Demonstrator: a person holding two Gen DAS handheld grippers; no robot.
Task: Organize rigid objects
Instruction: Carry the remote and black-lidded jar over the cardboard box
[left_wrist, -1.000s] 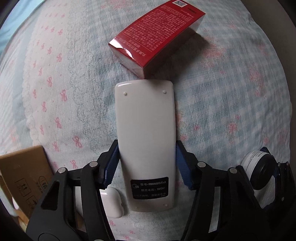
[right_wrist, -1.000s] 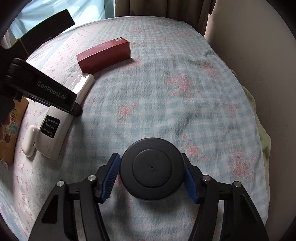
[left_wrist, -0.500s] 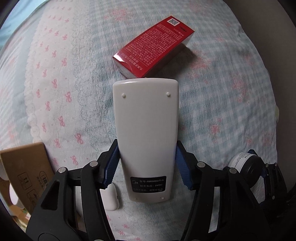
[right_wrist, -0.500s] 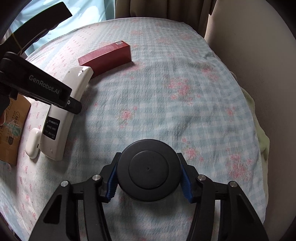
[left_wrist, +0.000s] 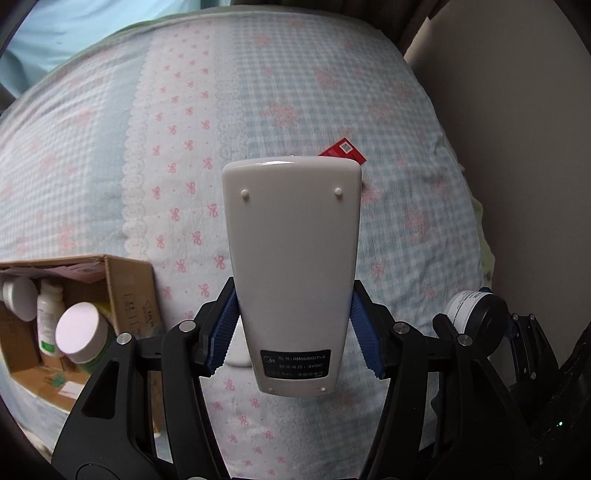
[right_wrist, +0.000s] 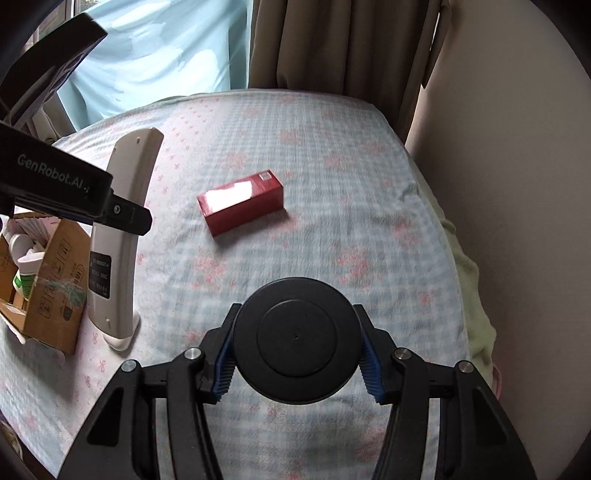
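My left gripper (left_wrist: 293, 334) is shut on a white remote control (left_wrist: 291, 266), held back side up above the bed; the remote also shows in the right wrist view (right_wrist: 118, 236). My right gripper (right_wrist: 295, 363) is shut on a jar with a round black lid (right_wrist: 297, 338), lifted off the bed; the jar shows at the right edge of the left wrist view (left_wrist: 476, 314). A red box (right_wrist: 240, 201) lies on the bed ahead; only its corner (left_wrist: 343, 149) shows past the remote. A small white case (left_wrist: 238, 350) lies under the left gripper.
An open cardboard box (left_wrist: 125, 291) with bottles and white-lidded jars stands at the bed's left edge, also in the right wrist view (right_wrist: 55, 280). The checked bedsheet (right_wrist: 332, 166) covers the bed. Curtains (right_wrist: 332, 40) and a wall (right_wrist: 517, 184) stand beyond and to the right.
Both grippers have lifted with their objects. The remote rose and tilted off the bed, now covering most of the red box. The cardboard box's inside has come into view.
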